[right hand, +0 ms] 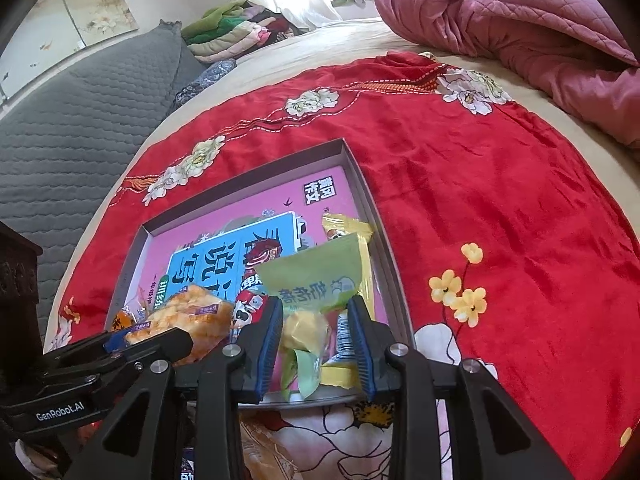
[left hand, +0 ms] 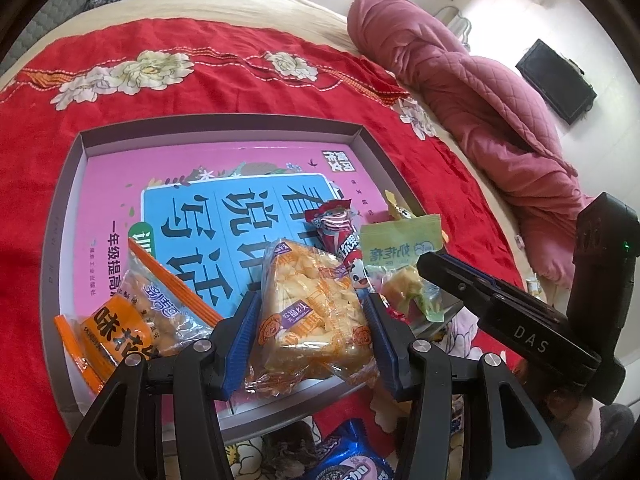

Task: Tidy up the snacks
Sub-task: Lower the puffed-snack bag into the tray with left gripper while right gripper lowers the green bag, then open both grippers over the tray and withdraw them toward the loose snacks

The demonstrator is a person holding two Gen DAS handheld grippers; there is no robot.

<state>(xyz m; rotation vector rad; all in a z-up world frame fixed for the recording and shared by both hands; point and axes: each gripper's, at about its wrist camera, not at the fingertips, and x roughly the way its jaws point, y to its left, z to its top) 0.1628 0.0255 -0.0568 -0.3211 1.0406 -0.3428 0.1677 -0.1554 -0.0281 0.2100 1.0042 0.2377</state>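
Observation:
A shallow grey box [left hand: 224, 130] with a pink and blue printed floor lies on a red flowered cloth; it also shows in the right wrist view [right hand: 248, 168]. My left gripper [left hand: 312, 320] is shut on a clear pack of yellow puffed snack [left hand: 316, 304] over the box's near edge. My right gripper [right hand: 316, 332] stands around a pale green packet with a yellow sweet [right hand: 312, 292]; its pads look a little apart from it. An orange snack bag [left hand: 120, 320], a red wrapped snack [left hand: 336, 228] and a yellow packet [right hand: 348, 228] lie in the box.
A blue biscuit pack [left hand: 352, 456] lies on the cloth in front of the box. A crumpled pink quilt [left hand: 480, 92] lies at the right. A grey padded headboard [right hand: 80, 120] and folded clothes [right hand: 232, 32] are at the far left.

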